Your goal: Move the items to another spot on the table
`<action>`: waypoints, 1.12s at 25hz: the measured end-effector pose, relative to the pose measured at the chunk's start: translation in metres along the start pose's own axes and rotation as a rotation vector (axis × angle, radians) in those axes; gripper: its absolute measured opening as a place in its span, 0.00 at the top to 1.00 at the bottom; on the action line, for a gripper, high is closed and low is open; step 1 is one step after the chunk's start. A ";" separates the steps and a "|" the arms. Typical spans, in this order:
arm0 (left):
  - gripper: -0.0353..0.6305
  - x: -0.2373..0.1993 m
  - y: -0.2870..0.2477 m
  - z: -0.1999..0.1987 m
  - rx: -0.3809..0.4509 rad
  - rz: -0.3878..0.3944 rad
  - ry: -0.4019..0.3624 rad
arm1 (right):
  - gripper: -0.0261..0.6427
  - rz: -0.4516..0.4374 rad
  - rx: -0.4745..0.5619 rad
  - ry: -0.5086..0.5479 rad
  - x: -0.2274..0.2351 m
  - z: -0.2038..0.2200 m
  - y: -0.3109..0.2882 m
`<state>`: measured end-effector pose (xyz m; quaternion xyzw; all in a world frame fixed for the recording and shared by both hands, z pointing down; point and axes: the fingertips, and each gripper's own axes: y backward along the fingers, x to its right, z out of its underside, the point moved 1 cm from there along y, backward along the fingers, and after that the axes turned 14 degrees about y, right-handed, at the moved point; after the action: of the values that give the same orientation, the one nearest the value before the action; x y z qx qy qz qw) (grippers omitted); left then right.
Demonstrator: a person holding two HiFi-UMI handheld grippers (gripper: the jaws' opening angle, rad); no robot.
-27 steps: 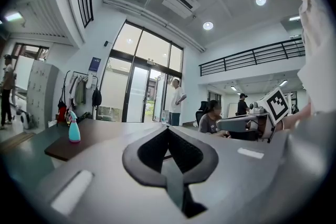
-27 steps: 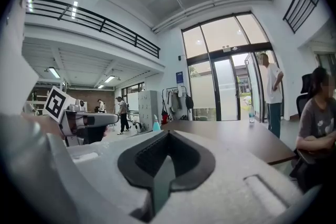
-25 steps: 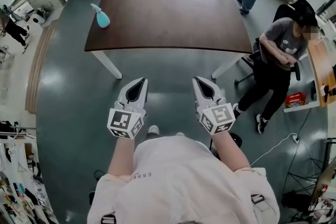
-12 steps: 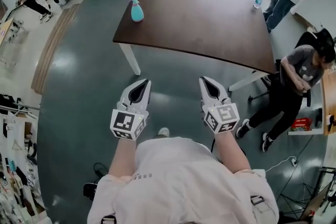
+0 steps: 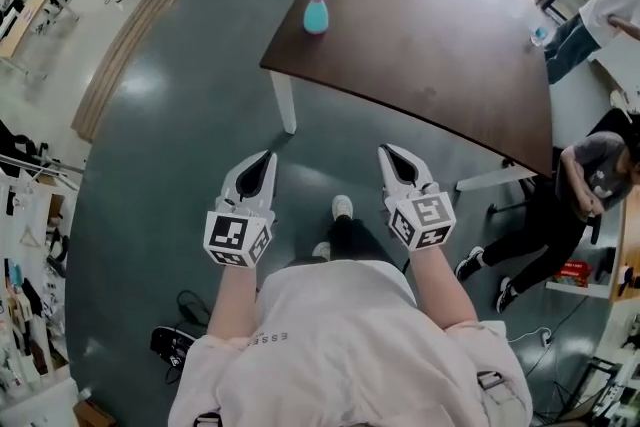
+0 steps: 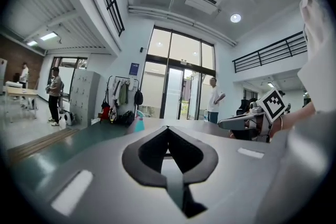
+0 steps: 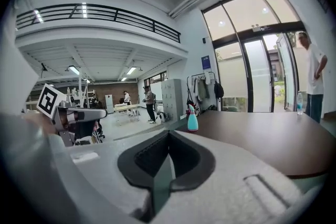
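Note:
A teal spray bottle stands near the left corner of the dark brown table; it also shows in the left gripper view and the right gripper view. A clear water bottle stands at the table's far right edge. My left gripper and right gripper are held side by side over the floor, well short of the table. Both are shut and hold nothing. The jaw tips meet in the left gripper view and the right gripper view.
A white table leg stands ahead of the left gripper. A seated person is at the right by the table's corner, and another person stands beyond the table. Cables lie on the green floor. Lockers and coat racks line the far wall.
The table and spray bottle have shifted right and nearer in the head view as the wearer walks toward them. Both grippers keep the same shut pose in front of the body.

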<state>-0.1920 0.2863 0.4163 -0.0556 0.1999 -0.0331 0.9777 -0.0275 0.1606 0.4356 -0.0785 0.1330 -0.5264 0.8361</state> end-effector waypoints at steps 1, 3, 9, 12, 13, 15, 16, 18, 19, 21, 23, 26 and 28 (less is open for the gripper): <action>0.92 -0.008 -0.003 0.000 0.004 -0.011 0.013 | 0.98 -0.014 -0.004 0.001 0.001 0.000 -0.011; 0.92 -0.023 -0.012 -0.002 0.005 -0.026 0.029 | 0.98 -0.038 -0.006 0.005 0.006 -0.003 -0.034; 0.92 -0.072 -0.057 -0.024 0.003 -0.079 0.009 | 0.98 -0.083 -0.004 0.016 0.030 -0.016 -0.113; 0.92 -0.100 -0.090 -0.041 0.019 -0.101 0.036 | 0.98 -0.110 -0.002 0.025 0.044 -0.028 -0.158; 0.92 -0.109 -0.102 -0.047 0.025 -0.106 0.043 | 0.98 -0.120 0.000 0.035 0.049 -0.032 -0.172; 0.92 -0.124 -0.128 -0.058 0.029 -0.110 0.049 | 0.98 -0.138 0.004 0.043 0.061 -0.039 -0.202; 0.92 -0.130 -0.141 -0.062 0.026 -0.108 0.047 | 0.98 -0.147 0.005 0.041 0.067 -0.041 -0.216; 0.92 -0.139 -0.164 -0.067 0.012 -0.106 0.037 | 0.98 -0.164 -0.004 0.037 0.078 -0.042 -0.241; 0.92 -0.143 -0.174 -0.070 0.006 -0.108 0.031 | 0.98 -0.172 -0.011 0.037 0.083 -0.042 -0.253; 0.92 -0.152 -0.193 -0.075 -0.004 -0.107 0.028 | 0.98 -0.185 -0.027 0.042 0.090 -0.042 -0.276; 0.92 -0.162 -0.211 -0.078 -0.020 -0.097 0.031 | 0.98 -0.193 -0.038 0.048 0.095 -0.041 -0.299; 0.92 -0.178 -0.233 -0.076 -0.059 -0.081 0.026 | 0.98 -0.188 -0.057 0.048 0.098 -0.036 -0.326; 0.92 -0.191 -0.249 -0.075 -0.084 -0.063 0.036 | 0.98 -0.172 -0.078 0.046 0.103 -0.032 -0.342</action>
<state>-0.4070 0.0485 0.4523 -0.1025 0.2166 -0.0565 0.9692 -0.2894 -0.0800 0.4835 -0.1099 0.1655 -0.5923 0.7809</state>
